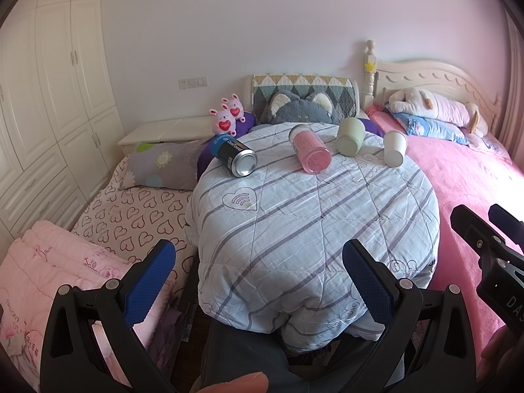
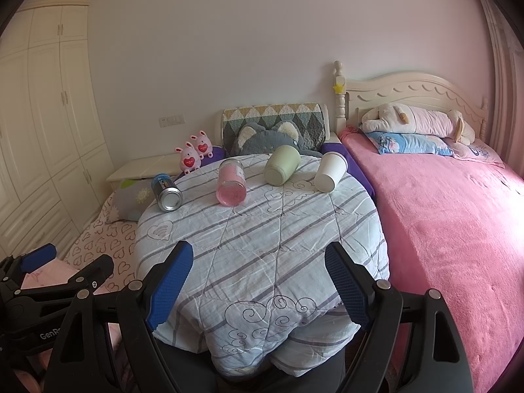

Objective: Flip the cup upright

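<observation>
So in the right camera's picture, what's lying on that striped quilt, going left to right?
Blue and black metal can → pink see-through jar → pale green cup → white paper cup, all tipped on their sides with their bases toward the camera.

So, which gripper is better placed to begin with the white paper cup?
Probably the right gripper. The white paper cup lies on its side at the right end of the row, nearer that side. The left gripper is equally open and empty, but faces the black can side.
</observation>
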Tool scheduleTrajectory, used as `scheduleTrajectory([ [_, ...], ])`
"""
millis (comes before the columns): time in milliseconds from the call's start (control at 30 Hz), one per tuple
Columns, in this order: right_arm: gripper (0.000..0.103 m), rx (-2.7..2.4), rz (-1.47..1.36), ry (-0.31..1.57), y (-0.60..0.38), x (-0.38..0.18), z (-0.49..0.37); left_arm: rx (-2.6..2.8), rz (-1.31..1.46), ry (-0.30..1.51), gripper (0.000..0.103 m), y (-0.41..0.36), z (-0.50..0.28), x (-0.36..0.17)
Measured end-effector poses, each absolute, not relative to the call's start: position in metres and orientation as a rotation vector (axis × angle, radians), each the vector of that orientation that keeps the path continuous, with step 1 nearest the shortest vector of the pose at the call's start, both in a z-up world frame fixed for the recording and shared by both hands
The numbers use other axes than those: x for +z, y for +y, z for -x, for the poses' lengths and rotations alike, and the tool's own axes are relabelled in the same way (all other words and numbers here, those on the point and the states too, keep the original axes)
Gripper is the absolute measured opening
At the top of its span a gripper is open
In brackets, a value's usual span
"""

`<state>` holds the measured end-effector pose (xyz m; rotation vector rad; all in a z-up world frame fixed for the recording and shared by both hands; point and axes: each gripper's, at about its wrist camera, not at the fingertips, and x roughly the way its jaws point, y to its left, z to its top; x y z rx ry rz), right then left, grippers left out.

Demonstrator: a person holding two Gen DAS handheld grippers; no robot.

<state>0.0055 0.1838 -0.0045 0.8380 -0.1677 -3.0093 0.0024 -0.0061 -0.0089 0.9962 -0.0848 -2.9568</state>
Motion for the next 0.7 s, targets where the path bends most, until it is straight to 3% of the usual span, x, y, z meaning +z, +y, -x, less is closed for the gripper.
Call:
scheduleTrajectory([
  [700, 0.084, -3.003, -0.898, -0.153, 0.181, -0.012, 0.006, -2.928, -1.027, -0.093, 0.103, -0.009, 0.012, -0.013],
])
